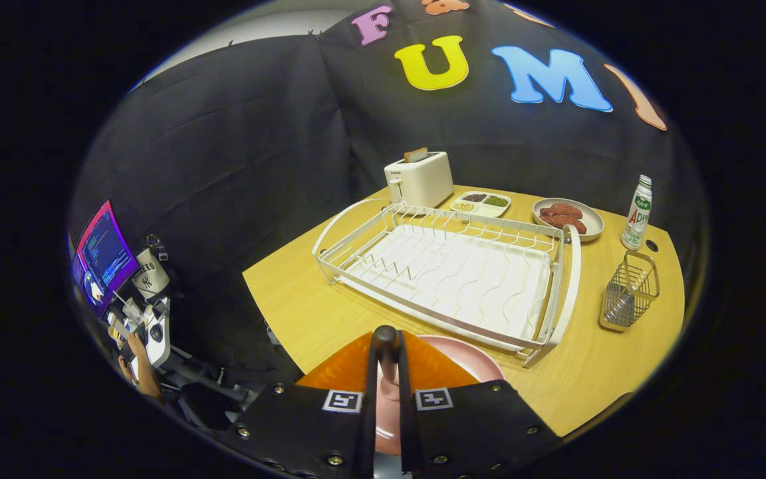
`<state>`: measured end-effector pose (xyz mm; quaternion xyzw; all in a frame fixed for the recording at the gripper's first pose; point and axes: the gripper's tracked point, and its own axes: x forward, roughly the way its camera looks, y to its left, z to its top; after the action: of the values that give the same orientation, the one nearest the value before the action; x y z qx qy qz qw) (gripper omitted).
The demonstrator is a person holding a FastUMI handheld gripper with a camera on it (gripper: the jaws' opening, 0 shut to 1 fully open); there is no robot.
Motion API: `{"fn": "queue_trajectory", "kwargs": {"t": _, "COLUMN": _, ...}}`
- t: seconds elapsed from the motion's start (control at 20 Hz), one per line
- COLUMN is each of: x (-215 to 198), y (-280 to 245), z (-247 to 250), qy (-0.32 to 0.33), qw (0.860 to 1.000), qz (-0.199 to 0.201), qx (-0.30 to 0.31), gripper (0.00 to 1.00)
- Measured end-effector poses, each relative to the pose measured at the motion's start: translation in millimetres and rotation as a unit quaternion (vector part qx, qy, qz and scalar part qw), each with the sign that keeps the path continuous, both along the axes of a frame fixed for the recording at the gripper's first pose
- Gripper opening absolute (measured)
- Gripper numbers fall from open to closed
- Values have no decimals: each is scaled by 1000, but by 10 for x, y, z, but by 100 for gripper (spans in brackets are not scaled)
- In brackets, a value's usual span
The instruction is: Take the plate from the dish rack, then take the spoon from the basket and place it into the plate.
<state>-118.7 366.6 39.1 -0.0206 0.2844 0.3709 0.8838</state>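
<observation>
The pink plate [469, 356] is seen out of the white dish rack [449, 273], lying on the table [290, 299] just before it. The gripper [386, 346] is pressed almost together above the plate's near edge. The spoon [621, 307] is seen standing in the wire basket [630, 291], beside the rack.

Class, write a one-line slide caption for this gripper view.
Gripper shut on pink plate before the empty white wire dish rack; spoon waits in wire basket.
</observation>
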Motion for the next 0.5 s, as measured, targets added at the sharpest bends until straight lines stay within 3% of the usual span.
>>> {"fn": "queue_trajectory", "kwargs": {"t": 0.2, "x": -51, "y": -83, "z": 34, "qy": -1, "qw": 1000, "qz": -4, "qx": 1, "gripper": 20}}
{"fn": "queue_trajectory", "kwargs": {"t": 0.25, "x": -94, "y": -96, "z": 52, "qy": 1, "qw": 1000, "qz": -1, "qx": 4, "gripper": 27}}
{"fn": "queue_trajectory", "kwargs": {"t": 0.35, "x": -117, "y": -162, "z": 39, "qy": -3, "qw": 1000, "qz": -1, "qx": 1, "gripper": 46}}
{"fn": "queue_trajectory", "kwargs": {"t": 0.5, "x": -164, "y": -242, "z": -20, "qy": 2, "qw": 1000, "qz": -6, "qx": -2, "gripper": 86}}
